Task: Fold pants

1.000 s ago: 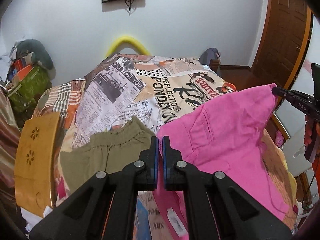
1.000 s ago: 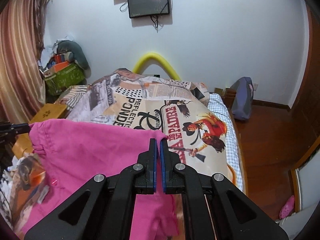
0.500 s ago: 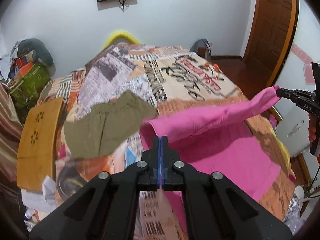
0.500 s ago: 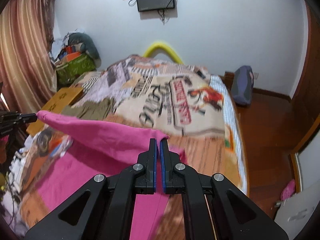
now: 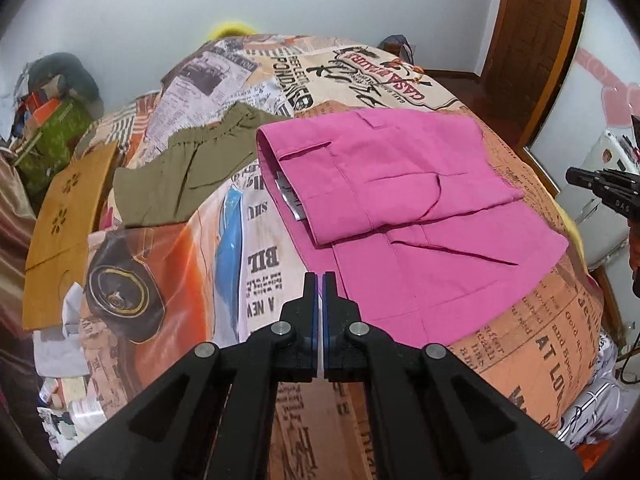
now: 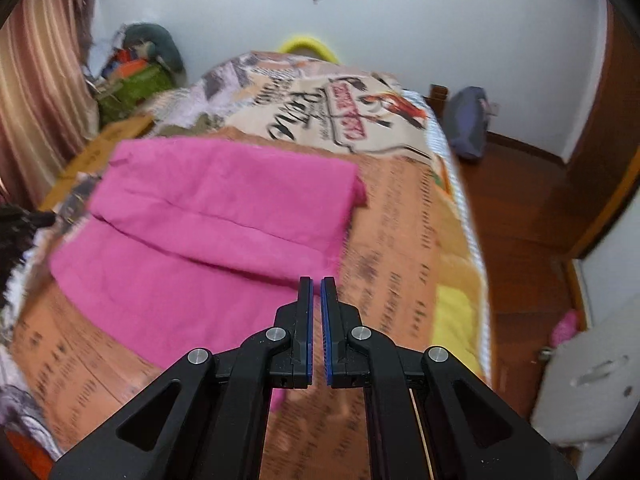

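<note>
While both grippers, left gripper and right gripper, hover nearly closed and empty, the soft pink pants look limp, best pinched at the waistband corners.

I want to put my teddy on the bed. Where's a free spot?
Bare bedspread lies between the pink pants and olive pants, and beyond both toward the wall. The wooden board side is crowded.
</note>
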A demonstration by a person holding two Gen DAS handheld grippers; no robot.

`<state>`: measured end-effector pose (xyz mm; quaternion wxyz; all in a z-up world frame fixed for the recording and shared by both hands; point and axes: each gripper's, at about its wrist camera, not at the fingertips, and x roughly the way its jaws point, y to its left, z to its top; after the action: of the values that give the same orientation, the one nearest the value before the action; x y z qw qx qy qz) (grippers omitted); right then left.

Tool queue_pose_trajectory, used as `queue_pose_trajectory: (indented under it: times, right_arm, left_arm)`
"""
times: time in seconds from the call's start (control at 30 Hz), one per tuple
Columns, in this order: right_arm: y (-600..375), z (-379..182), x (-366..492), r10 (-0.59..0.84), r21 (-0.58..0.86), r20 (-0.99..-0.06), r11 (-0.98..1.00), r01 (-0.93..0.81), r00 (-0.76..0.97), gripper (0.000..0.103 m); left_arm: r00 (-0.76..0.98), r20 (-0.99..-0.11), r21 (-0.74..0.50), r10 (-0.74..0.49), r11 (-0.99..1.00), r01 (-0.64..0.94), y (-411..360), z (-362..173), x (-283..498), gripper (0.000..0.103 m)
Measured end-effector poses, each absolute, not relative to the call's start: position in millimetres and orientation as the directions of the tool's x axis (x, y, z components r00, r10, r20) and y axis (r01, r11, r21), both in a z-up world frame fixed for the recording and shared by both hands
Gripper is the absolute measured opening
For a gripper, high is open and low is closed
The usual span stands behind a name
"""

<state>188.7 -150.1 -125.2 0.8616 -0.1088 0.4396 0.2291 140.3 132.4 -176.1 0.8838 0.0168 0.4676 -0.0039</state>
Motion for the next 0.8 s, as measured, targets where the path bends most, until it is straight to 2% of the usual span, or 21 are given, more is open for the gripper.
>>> queue_pose_trajectory:
  times: [0.07,0.17,0.23,0.27,0.33,0.37,0.4,0.43,0.57,0.8]
  right_arm:
    - [-151,-123,184,0.297,0.004,-0.807,0.867,-0.498,0.511,0.004]
    - [-147,-119,178,0.318,0.006,-0.799,0.853,-0.522,0.511,0.011]
    - [-141,-117,177,0.345,0.02,-0.788,0.842,-0.539,0.51,0.026]
    - [-137,-117,176,0.356,0.026,-0.783,0.838,-0.545,0.51,0.03]
    - [-127,-119,177,0.381,0.041,-0.775,0.826,-0.562,0.504,0.039]
    - [-122,-120,178,0.389,0.046,-0.775,0.821,-0.569,0.498,0.04]
    - [-115,-123,180,0.397,0.053,-0.778,0.814,-0.578,0.487,0.041]
    - [-111,-126,181,0.401,0.058,-0.782,0.809,-0.585,0.477,0.041]
    - [-92,-141,185,0.418,0.084,-0.804,0.784,-0.615,0.424,0.041]
    - [-66,-159,188,0.448,0.119,-0.825,0.734,-0.669,0.345,0.042]
  left_arm:
    - [0.576,-0.817,0.048,0.017,0.998,0.039,127,-172,140,0.001]
    - [0.581,-0.814,0.07,0.021,0.996,0.063,120,-169,148,0.002]
    - [0.576,-0.817,0.075,0.01,0.993,0.09,113,-169,157,0.004]
    - [0.572,-0.82,0.08,0.007,0.991,0.103,109,-171,162,0.006]
    - [0.559,-0.829,0.085,-0.001,0.988,0.129,101,-175,170,0.017]
    - [0.547,-0.837,0.089,-0.005,0.985,0.147,96,-179,176,0.022]
    - [0.539,-0.842,0.093,-0.007,0.983,0.157,93,-182,180,0.033]
    - [0.532,-0.846,0.101,-0.006,0.98,0.172,88,-186,184,0.039]
    - [0.51,-0.86,0.168,0.031,0.96,0.226,70,-202,197,0.047]
    - [0.539,-0.838,0.281,0.086,0.915,0.291,50,-215,212,0.048]
